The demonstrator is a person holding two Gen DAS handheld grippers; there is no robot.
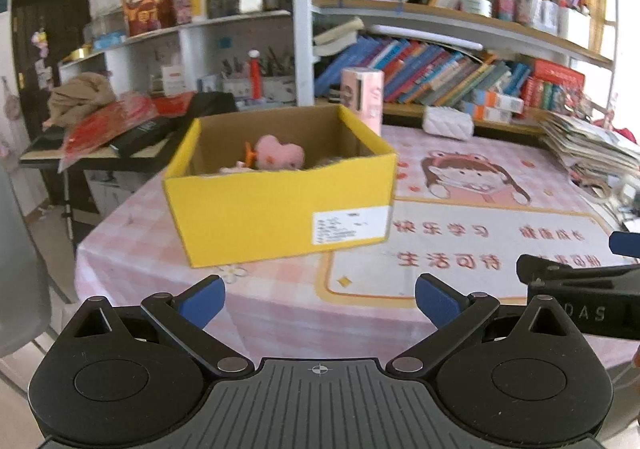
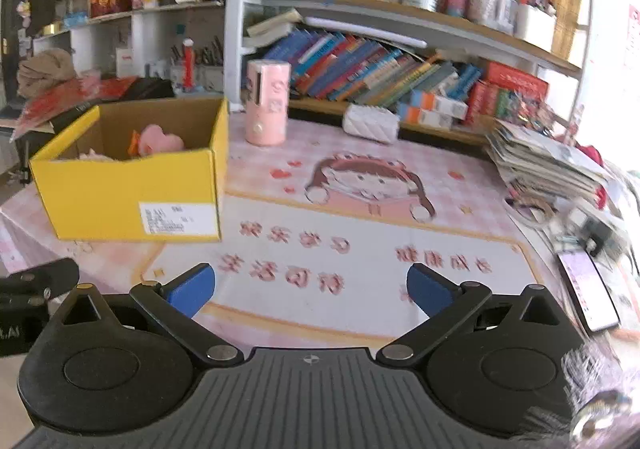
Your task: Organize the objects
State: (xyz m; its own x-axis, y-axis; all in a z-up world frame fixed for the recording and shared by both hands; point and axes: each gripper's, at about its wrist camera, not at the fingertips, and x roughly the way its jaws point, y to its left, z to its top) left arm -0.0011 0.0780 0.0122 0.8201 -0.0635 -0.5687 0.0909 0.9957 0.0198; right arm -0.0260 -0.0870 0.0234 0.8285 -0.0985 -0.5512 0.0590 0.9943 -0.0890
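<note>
Left gripper (image 1: 319, 303) and right gripper (image 2: 311, 289) both hover over the counter (image 2: 360, 233) with jaws spread wide — nothing held. Yellow box (image 1: 276, 209) sits open on the counter's left part, pink plush toy (image 1: 278, 155) inside it. Pink cylinder (image 2: 267, 103) stands upright just behind the box — white quilted pouch (image 2: 371, 123) near it.

The left claw (image 1: 319, 299) and right claw (image 2: 311, 289) hover side by side, fingers spread wide, gripping nothing.
</note>
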